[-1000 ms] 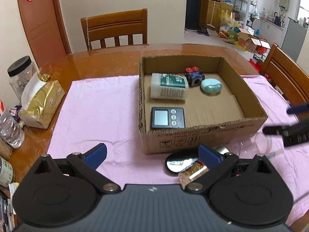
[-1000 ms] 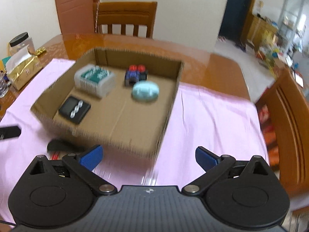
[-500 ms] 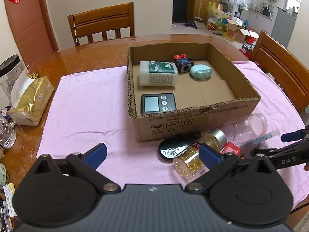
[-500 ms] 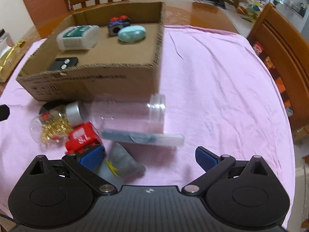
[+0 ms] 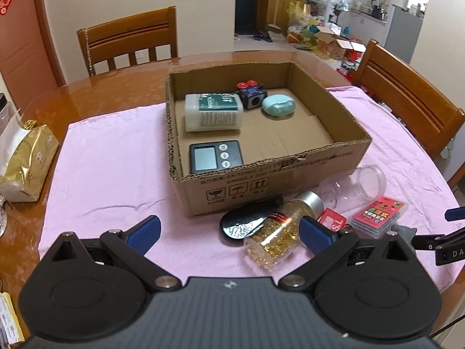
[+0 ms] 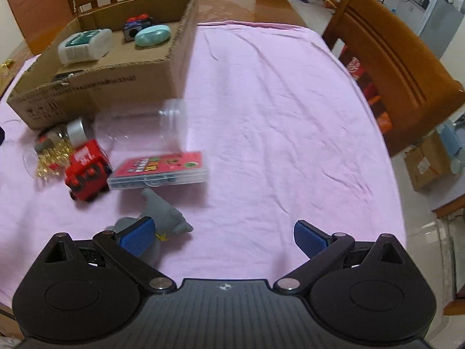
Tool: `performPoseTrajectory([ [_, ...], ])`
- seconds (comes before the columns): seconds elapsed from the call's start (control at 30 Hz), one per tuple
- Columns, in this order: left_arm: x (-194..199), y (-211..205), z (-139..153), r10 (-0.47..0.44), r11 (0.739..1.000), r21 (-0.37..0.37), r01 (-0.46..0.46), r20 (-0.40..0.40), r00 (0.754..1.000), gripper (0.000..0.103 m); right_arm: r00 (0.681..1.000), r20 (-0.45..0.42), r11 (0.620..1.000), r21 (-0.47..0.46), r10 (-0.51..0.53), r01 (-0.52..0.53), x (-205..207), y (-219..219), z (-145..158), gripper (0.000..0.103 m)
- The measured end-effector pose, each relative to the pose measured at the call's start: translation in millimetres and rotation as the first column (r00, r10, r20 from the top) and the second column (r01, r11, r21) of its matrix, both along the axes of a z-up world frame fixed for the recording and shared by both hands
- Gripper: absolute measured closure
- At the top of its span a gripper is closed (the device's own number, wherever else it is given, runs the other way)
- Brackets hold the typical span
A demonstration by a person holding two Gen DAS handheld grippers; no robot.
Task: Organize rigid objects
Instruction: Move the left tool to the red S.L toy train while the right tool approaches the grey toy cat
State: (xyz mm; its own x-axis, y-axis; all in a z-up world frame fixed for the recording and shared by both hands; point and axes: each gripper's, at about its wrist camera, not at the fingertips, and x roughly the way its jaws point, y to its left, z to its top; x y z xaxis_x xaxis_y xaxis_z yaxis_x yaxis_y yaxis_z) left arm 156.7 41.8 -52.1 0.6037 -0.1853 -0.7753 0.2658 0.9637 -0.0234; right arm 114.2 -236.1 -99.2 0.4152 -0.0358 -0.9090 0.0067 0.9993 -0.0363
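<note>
1. Step: I'm mid-sort, 4 items sitting in the cardboard box [image 5: 334, 157], the rest waiting outside on the pink cloth [image 6: 276, 101].
2. Left gripper [image 5: 229, 229]: I'm holding it wide open, empty; gold-bead jar [image 5: 279, 232] lying just ahead, nearer my right finger.
3. Right gripper [image 6: 223, 235]: I'm holding it wide open too, nothing gripped; grey toy [image 6: 165, 215] lying beside my left pad, card case [image 6: 158, 171] just beyond.
4. Next, prob.: centre over one item, close, lift into box.
</note>
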Motion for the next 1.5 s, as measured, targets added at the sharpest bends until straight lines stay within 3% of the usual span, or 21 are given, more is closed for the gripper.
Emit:
performPoseTrajectory([
  [0.17,-7,2,-2,-0.049,0.999,-0.014,0.049,0.004,0.999,0.002,0.999,-0.035,0.998,-0.059,-0.018,0.016,-17,-4,-6,0.0],
  [0.27,-12,3,-5,-0.072,0.997,-0.025,0.072,-0.001,0.997,0.002,1.0,-0.01,1.0,-0.011,-0.012,0.012,-31,-1,-2,0.0],
  [0.43,-23,-2,-16,-0.078,0.997,-0.008,0.078,-0.035,0.996,0.002,0.985,0.017,0.984,0.049,0.171,-0.172,-40,23,-4,0.0],
  [0.57,-32,-11,-24,-0.042,0.999,0.009,0.042,-0.064,0.997,0.002,0.952,0.009,0.951,0.034,0.307,-0.307,-35,38,-25,0.0],
  [0.77,-34,-34,-36,0.052,0.997,-0.041,-0.058,-0.142,0.989,0.002,0.875,0.094,0.878,0.015,0.476,-0.479,-21,42,-25,0.0],
  [0.97,-30,-70,-50,0.115,0.992,-0.034,-0.123,-0.181,0.977,0.002,0.79,0.123,0.788,0.076,0.601,-0.611,-10,42,-28,0.0],
  [1.1,-26,-86,-56,0.143,0.987,-0.039,-0.154,-0.2,0.969,0.002,0.751,0.123,0.741,0.12,0.649,-0.661,-16,35,-28,0.0],
  [1.27,-11,-100,-66,0.215,0.973,-0.044,-0.229,-0.213,0.953,0.002,0.729,0.125,0.715,0.142,0.674,-0.685,-19,26,-29,0.0],
  [1.4,2,-103,-78,0.326,0.935,-0.064,-0.348,-0.229,0.917,0.002,0.716,0.132,0.702,0.142,0.685,-0.698,-22,24,-27,0.0],
  [1.5,3,-108,-80,0.364,0.923,-0.046,-0.381,-0.206,0.908,0.001,0.706,0.129,0.694,0.129,0.697,-0.708,-26,25,-28,0.0],
])
